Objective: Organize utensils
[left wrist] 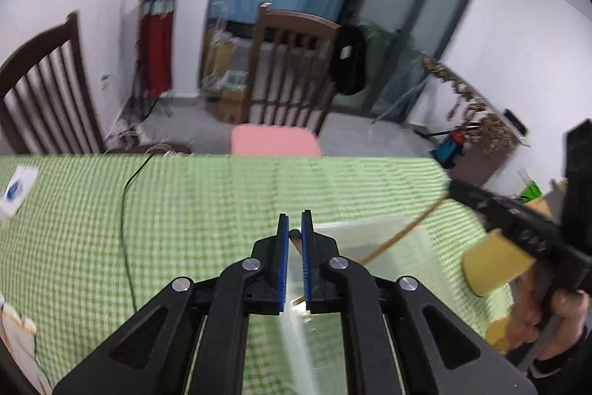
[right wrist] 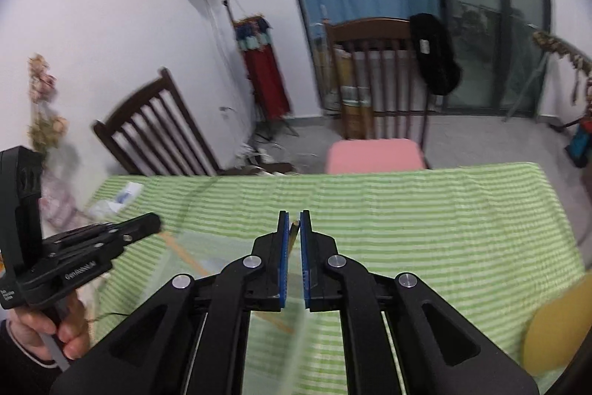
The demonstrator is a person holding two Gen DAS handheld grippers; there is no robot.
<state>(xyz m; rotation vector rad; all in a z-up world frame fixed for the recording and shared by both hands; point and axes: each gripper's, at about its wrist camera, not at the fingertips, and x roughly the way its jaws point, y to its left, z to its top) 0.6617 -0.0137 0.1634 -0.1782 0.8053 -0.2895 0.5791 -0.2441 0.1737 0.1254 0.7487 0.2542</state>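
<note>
Left gripper [left wrist: 295,221]: clenched on a thin wooden stick, most likely a chopstick, at the centre of the left wrist view; call it the left chopstick [left wrist: 295,235]. It runs back between the blue pads towards the lower edge.
Right gripper [right wrist: 294,219]: clamped on a 2nd stick, the right chopstick [right wrist: 294,228]. In the left wrist view its long end slants from the right edge down towards the centre.
Clear tray [left wrist: 373,236]: a see-through, blurred container just beyond and under both grippers, lower centre. It is probably where the 2 chopsticks belong.
Doing it well: bring each chopstick low and flat over the tray, parallel to its long side. Let go only once the stick rests inside the wall. Place 1 at a time so the sticks do not cross.
In the way: the 2 tools sit close together above the tray, and the right chopstick's free end points towards the left gripper. The tray walls are hard to see.
Yellow object [right wrist: 555,332]: rounded, at the lower right of the right wrist view; what it is I cannot tell.
Green checked tablecloth [left wrist: 185,210]: covers the table.
Black cable [left wrist: 124,210]: crosses the cloth, left of centre.
Printed paper [left wrist: 16,189]: far left, well apart from the tray.
Pink chair seat [left wrist: 275,139]: just past the table's far edge.
</note>
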